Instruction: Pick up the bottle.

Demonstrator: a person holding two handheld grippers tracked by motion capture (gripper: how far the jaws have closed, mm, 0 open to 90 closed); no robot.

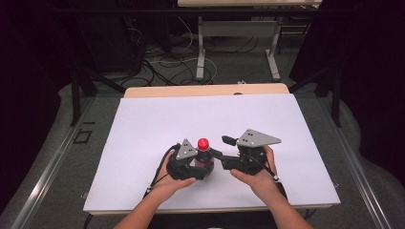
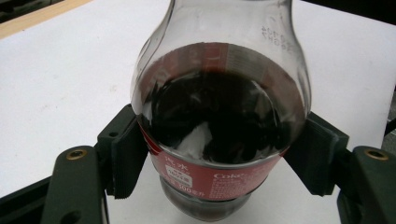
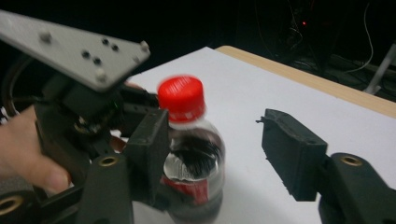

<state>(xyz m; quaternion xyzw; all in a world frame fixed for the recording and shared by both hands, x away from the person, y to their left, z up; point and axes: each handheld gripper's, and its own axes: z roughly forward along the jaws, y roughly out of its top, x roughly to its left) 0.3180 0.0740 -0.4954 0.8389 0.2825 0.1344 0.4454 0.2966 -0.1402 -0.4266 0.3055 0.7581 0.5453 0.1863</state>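
- High view: the left gripper stood clamped on a cola bottle mid-table; the right gripper sat just beside it, over a white table. Cables littered the dark room's floor.
- Left gripper view: the pads pressed the bottle's body. Risk: squeezing soft plastic could buckle it.
- Right gripper view: the jaws stood part-open, holding nothing, red cap near one. Risk: a knock could tip it.

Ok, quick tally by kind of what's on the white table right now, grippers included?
Cola bottle with red cap: 1
Grippers: 2, left gripper clamped on the bottle, right gripper open around its neck
Total: 3
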